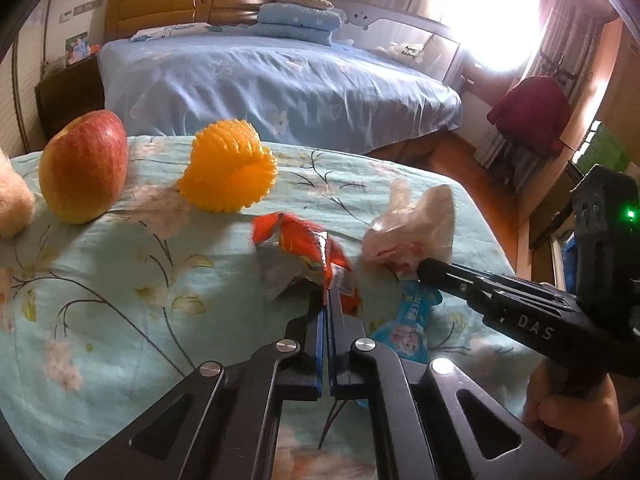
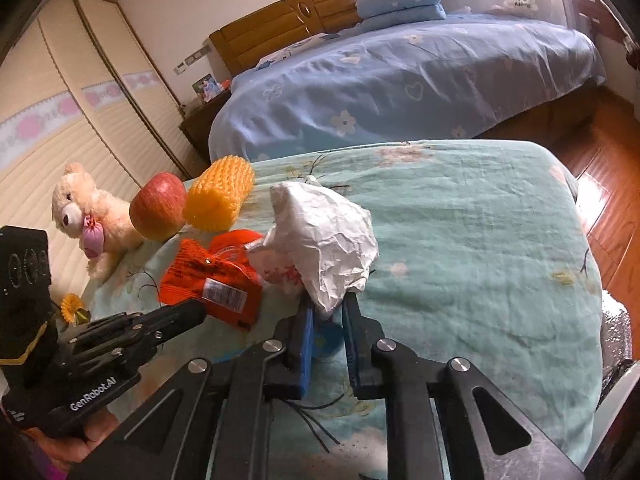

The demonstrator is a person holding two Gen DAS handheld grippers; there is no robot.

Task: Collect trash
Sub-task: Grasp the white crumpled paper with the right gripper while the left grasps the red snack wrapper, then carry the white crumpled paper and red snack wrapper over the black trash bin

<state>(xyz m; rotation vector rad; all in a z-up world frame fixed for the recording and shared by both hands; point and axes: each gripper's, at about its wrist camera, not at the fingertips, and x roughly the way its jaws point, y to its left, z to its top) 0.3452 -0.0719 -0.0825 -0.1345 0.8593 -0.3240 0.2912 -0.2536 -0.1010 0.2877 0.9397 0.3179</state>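
A wide bed under a blue flower-printed cover (image 1: 280,92) fills the background, with a wooden headboard (image 1: 192,0) and folded blue quilts (image 2: 400,2) at its head. In front of it stands the counter, draped in a pale green floral cloth (image 2: 480,240), which carries everything else.

At the counter's far left edge sits a cream plush teddy bear (image 2: 86,216); beside it a red-and-yellow apple (image 1: 84,166) stands next to an orange foam fruit-net sleeve (image 1: 230,166) lying on its side.

The trash lies nearer the cameras, at the middle of the counter. The crumpled white paper-and-plastic wrapper (image 2: 324,240) is clamped at its lower corner between the blue-padded fingers of the right tongs (image 2: 328,312), which stand closed on it; in the left wrist view the tip of these tongs meets the wrapper's lower edge. Touching it to the left, the crinkled orange-red foil snack packet (image 1: 308,252) is pinched at its near edge by the left tongs (image 1: 325,300), whose pads are pressed together on the foil. A small flat blue printed packet (image 1: 404,328) lies on the cloth just below both, partly hidden by the tongs.

A hand (image 1: 572,420) grips the handle of the right tongs.
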